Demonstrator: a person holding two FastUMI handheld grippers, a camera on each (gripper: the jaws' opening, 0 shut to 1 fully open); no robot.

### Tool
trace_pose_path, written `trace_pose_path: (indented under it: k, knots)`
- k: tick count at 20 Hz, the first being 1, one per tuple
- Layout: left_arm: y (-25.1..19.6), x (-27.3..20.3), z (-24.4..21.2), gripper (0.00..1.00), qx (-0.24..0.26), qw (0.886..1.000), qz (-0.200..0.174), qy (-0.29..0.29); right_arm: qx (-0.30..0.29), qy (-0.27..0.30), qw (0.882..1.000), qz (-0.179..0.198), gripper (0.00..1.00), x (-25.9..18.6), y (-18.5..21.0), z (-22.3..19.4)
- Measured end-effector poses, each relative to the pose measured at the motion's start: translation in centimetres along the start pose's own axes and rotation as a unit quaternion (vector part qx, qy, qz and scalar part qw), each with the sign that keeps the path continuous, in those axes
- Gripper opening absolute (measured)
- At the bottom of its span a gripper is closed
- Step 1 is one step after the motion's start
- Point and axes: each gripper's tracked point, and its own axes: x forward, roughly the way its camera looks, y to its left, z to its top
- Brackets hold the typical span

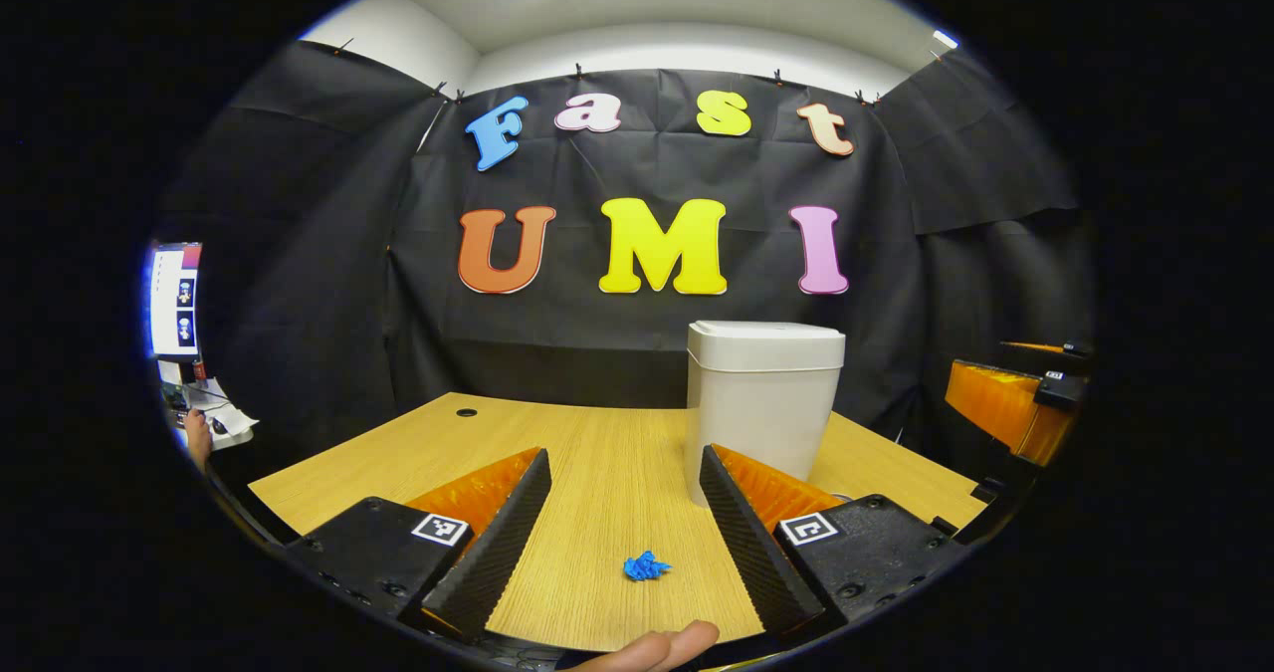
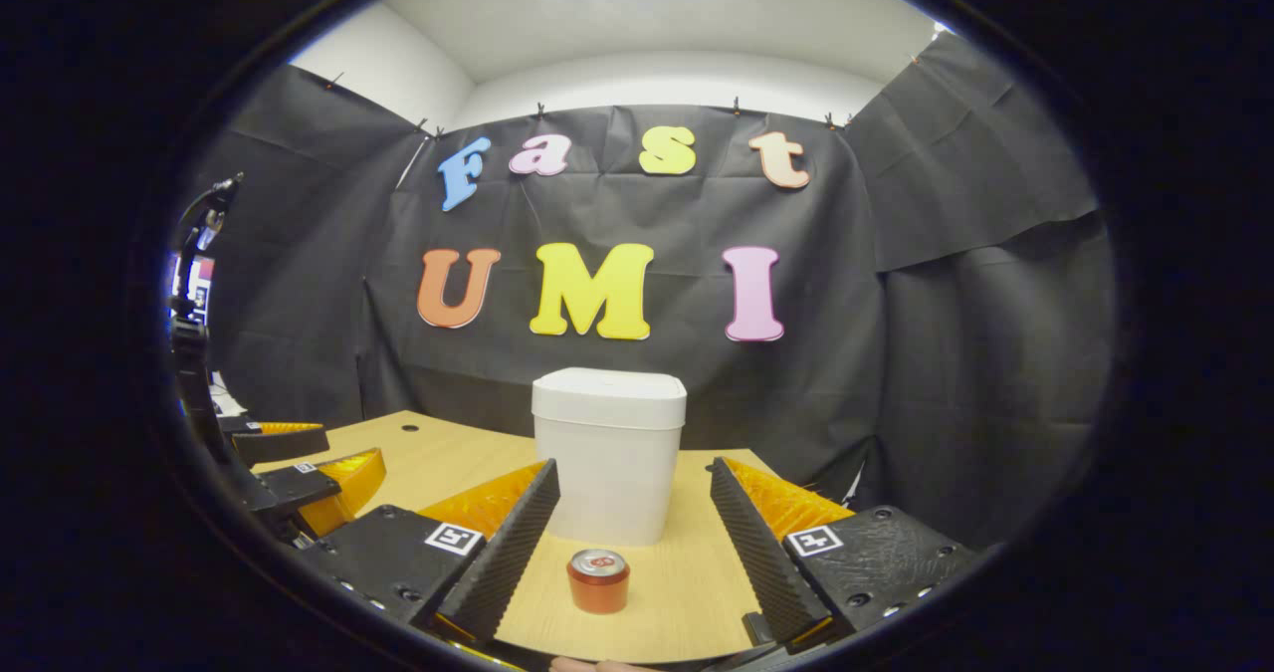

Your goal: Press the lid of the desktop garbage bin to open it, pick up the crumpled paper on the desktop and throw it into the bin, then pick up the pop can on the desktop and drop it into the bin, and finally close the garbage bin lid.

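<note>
Between my left gripper fingers, spread wide and holding nothing, lies the blue crumpled paper on the desktop. Ahead of it to the right stands the white garbage bin, upright, long axis vertical, lid shut. My right gripper is just as open, framing the pop can, which stands upright in front of the bin. I judge the bin light: pressing the lid off-centre could tip or slide it
</note>
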Motion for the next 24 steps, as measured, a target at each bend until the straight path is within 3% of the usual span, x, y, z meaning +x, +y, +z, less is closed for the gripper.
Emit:
trace_pose_path:
  k: [1, 5, 9, 12, 13, 15, 17, 18, 19, 20, 21, 23, 24]
  knots:
    - [0.0, 0.0, -0.1, 0.98, -0.001, 1.000, 0.001, -0.001, 0.001, 0.000, 1.000, 0.005, 0.98, 0.2, 0.2, 0.1]
    - [0.2, 0.3, -0.7, 0.97, -0.005, 1.000, 0.000, 0.009, 0.003, 0.006, 1.000, 0.015, 0.95, 1.7, 0.6, 0.3]
    - [0.5, 0.7, -1.2, 0.97, -0.013, 1.000, -0.004, 0.021, 0.007, 0.016, 0.998, 0.055, 0.95, 3.6, 3.2, 1.2]
    - [1.6, 0.9, -1.4, 0.98, -0.010, 1.000, 0.011, 0.025, -0.002, 0.022, 0.999, 0.039, 0.97, 5.9, 2.9, 1.9]
    - [2.0, 1.0, -1.5, 0.98, -0.008, 0.999, 0.019, 0.027, 0.006, 0.021, 0.998, 0.053, 0.97, 6.5, 3.5, 2.4]
    - [2.1, 0.8, -1.2, 0.98, -0.007, 1.000, 0.022, 0.022, 0.025, 0.027, 0.996, 0.082, 0.85, 8.4, 5.1, 3.1]
    - [2.0, 0.9, -1.1, 0.98, -0.003, 1.000, 0.019, 0.017, 0.011, 0.033, 0.997, 0.075, 0.80, 10.9, 4.3, 3.5]
    - [2.0, 0.9, -1.1, 0.97, -0.003, 1.000, 0.019, 0.016, 0.011, 0.032, 0.997, 0.072, 0.70, 12.1, 4.0, 4.1]
    - [2.3, 1.0, -1.0, 0.97, -0.003, 1.000, 0.027, 0.015, 0.020, 0.030, 0.996, 0.075, 0.67, 13.0, 4.0, 4.6]
    - [2.6, 1.1, -1.2, 0.98, 0.001, 0.999, 0.036, 0.015, 0.036, 0.026, 0.996, 0.083, 0.56, 14.0, 4.1, 5.3]
    - [3.1, 1.1, -1.3, 0.98, 0.010, 0.999, 0.046, 0.015, 0.053, 0.020, 0.994, 0.093, 0.60, 15.0, 4.2, 6.1]
    - [3.5, 1.3, -1.5, 1.00, 0.031, 0.997, 0.061, 0.017, 0.072, 0.011, 0.992, 0.101, 0.47, 16.8, 4.0, 7.3]
    - [3.7, 1.4, -1.5, 0.98, 0.039, 0.997, 0.065, 0.016, 0.072, 0.009, 0.993, 0.096, 0.46, 17.6, 3.8, 7.6]
